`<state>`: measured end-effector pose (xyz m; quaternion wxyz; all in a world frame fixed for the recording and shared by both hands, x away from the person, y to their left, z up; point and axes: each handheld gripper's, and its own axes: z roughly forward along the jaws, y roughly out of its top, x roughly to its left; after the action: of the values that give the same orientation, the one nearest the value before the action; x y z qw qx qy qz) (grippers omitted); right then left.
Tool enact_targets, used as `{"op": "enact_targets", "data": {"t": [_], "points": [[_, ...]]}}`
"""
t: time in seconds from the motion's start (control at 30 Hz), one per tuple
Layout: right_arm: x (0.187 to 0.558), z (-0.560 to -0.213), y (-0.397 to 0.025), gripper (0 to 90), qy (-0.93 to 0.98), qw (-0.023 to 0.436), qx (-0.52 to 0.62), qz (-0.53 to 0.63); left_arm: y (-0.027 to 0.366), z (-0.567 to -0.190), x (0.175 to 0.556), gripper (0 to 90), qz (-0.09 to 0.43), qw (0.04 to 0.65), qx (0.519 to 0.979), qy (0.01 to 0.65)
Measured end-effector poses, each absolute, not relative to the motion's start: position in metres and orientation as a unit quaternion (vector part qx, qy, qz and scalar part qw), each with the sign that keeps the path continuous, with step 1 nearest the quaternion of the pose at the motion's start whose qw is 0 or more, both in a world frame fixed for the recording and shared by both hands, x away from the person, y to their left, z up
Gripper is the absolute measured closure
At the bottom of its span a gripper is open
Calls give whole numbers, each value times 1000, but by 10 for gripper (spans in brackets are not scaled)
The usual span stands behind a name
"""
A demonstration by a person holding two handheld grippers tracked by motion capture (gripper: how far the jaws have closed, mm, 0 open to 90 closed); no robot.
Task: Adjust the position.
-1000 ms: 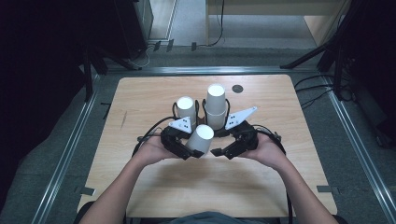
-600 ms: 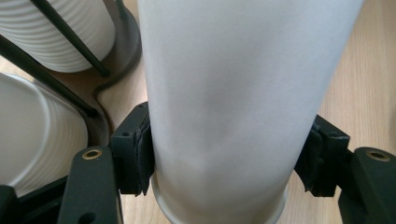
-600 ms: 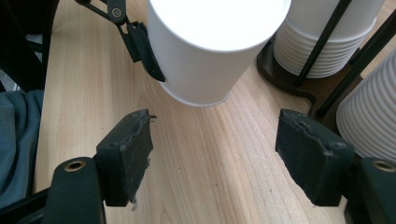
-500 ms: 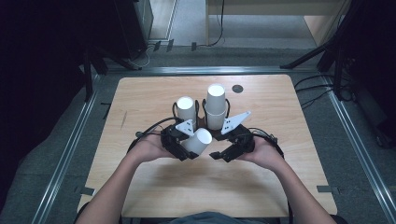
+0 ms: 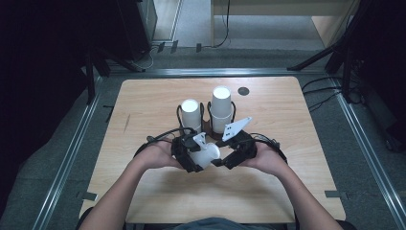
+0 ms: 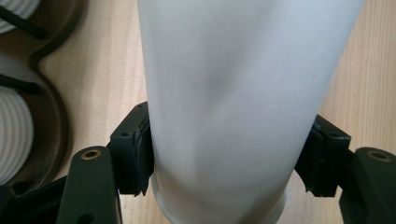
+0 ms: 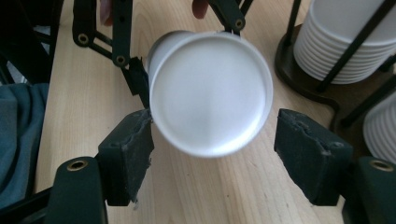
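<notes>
My left gripper (image 5: 191, 155) is shut on a white paper cup (image 5: 206, 155) held on its side just above the table's middle. In the left gripper view the two pads clamp the cup (image 6: 229, 93) near its lower rim. The cup's closed round end (image 7: 210, 98) faces my right gripper (image 7: 212, 149), which is open with its pads on either side of that end. In the high view the right gripper (image 5: 226, 158) sits just right of the cup. Behind both, two stacks of white cups (image 5: 190, 112) (image 5: 221, 108) stand in a black wire holder (image 5: 208, 111).
A small black disc (image 5: 243, 91) lies on the wooden table (image 5: 143, 105) behind the right stack. The holder's dark base (image 6: 51, 107) lies close to the left gripper, and a ribbed stack (image 7: 345, 42) stands by the right gripper. Metal rails run along both table sides.
The cup in the left gripper has tipped from upright to lying sideways, its closed end now pointing into the right gripper. Both hands have drawn slightly toward the person.
</notes>
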<state>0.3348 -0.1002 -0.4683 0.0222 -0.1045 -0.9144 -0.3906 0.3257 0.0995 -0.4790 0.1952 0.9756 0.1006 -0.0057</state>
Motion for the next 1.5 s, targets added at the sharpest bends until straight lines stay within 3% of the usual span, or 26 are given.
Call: {"op": "enact_targets", "data": {"t": [0.57, 0.7, 0.83, 1.23, 1.5], "points": [[330, -473, -85, 348, -921, 57, -85, -377, 93, -483, 320, 274, -6, 198, 978, 68], [331, -469, -90, 347, -918, 46, -85, -386, 97, -480, 321, 112, 4, 229, 970, 80], [333, -464, -97, 345, -913, 42, -96, -394, 103, -477, 323, 37, 13, 259, 961, 100], [337, -456, -113, 342, -902, 35, -114, -414, 122, -473, 326, 39, -4, 357, 925, 129], [336, -452, -116, 342, -894, 38, -116, -431, 120, -478, 323, 55, 0, 386, 912, 139]]}}
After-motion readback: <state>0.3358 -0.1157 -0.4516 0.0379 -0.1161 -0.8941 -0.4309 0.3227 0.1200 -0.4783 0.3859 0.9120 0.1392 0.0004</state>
